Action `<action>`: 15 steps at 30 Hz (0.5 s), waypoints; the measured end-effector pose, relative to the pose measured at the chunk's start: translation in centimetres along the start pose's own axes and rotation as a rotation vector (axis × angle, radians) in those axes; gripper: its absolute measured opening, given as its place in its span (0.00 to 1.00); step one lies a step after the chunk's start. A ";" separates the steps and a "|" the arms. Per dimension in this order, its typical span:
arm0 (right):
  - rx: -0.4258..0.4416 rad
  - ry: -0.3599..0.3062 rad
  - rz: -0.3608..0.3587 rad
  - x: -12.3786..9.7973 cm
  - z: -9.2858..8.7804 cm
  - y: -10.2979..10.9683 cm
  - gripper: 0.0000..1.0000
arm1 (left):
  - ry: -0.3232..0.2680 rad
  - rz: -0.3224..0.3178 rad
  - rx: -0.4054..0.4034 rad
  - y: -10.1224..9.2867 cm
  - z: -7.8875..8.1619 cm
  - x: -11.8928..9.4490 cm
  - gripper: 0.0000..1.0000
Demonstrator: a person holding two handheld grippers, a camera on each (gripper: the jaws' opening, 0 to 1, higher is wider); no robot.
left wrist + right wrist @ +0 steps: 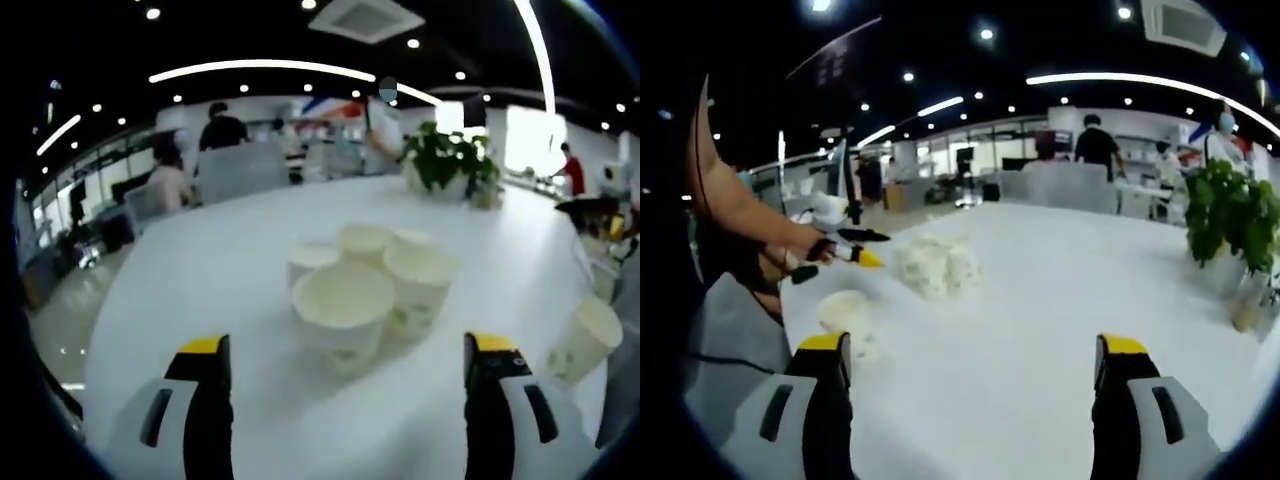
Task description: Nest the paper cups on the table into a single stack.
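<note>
Left gripper view: low over the white table [230, 260], facing a cluster of paper cups [370, 290] close ahead; potted plant [445, 160] beyond.
Right gripper view: low at the table [1060, 300] edge, farther back, facing across it; cup cluster [935, 265] mid-distance.
Shared: table, cup cluster, plant [1230, 215], office background.

The right tongs [975, 375] stand wide apart over the white counter [1060, 300], holding nothing. A cluster of cups [933, 264] sits ahead, one lone cup [843, 310] nearer left. The left tongs [845, 250] reach in from the left, beside the cluster. A plant [1230, 215] stands far right.
</note>
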State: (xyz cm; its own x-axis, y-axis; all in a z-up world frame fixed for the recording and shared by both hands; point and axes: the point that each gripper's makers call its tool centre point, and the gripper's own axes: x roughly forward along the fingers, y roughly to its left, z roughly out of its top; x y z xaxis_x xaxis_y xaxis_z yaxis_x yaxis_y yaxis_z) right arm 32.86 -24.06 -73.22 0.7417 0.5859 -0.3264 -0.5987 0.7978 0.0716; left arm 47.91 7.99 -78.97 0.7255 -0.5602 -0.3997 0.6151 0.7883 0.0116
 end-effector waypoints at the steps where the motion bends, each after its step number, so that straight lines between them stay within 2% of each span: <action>1: 0.003 -0.004 -0.001 0.0 0.1 -0.1 1.00 | -0.002 -0.003 0.007 0.0 0.0 0.2 0.93; 8: 0.019 -0.020 -0.007 0.0 0.6 -0.2 1.00 | -0.005 -0.010 0.018 0.1 0.4 1.7 0.88; 13: 0.021 -0.014 -0.006 0.1 0.4 -0.1 1.00 | -0.007 -0.017 0.024 0.3 0.6 2.4 0.80; 15: 0.024 -0.014 -0.007 0.1 0.4 -0.1 1.00 | 0.009 -0.020 0.046 0.3 0.4 2.7 0.73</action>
State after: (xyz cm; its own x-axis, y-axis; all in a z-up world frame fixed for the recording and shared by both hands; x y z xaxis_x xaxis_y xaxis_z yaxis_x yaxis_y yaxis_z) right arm 33.06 -24.01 -72.88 0.7503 0.5820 -0.3136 -0.5860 0.8051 0.0921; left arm 50.20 6.60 -79.65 0.7100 -0.5735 -0.4086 0.6434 0.7642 0.0454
